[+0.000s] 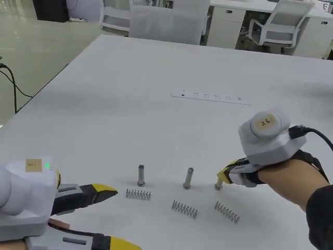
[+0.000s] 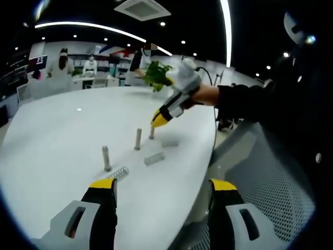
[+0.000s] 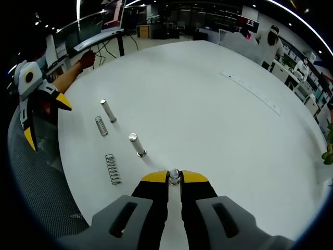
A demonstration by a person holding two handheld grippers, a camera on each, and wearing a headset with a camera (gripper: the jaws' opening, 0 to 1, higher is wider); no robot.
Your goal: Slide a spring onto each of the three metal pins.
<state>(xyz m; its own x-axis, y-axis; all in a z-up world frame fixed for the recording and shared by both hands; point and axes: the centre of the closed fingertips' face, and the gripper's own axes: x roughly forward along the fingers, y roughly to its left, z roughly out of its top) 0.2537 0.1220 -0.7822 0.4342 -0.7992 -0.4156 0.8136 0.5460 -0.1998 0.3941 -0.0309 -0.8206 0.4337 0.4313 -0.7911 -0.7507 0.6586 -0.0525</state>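
Holding the left claw point(image 1: 125, 217) low at the near edge, jaws wide apart and empty, probably readying for a spring. Clamping the right claw point(image 1: 222, 178) together on the rightmost pin point(image 3: 174, 176), seemingly steadying it. Showing the middle pin point(image 1: 188, 178) and left pin point(image 1: 141, 175) bare, short, grey and upright. Leaving three fine-coiled springs point(image 1: 184, 209) lying flat on the white surface point(image 1: 156, 104) just before the pins, none threaded.

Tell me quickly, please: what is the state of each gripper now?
Left gripper: open, holding nothing.
Right gripper: closed on the top of a metal pin.
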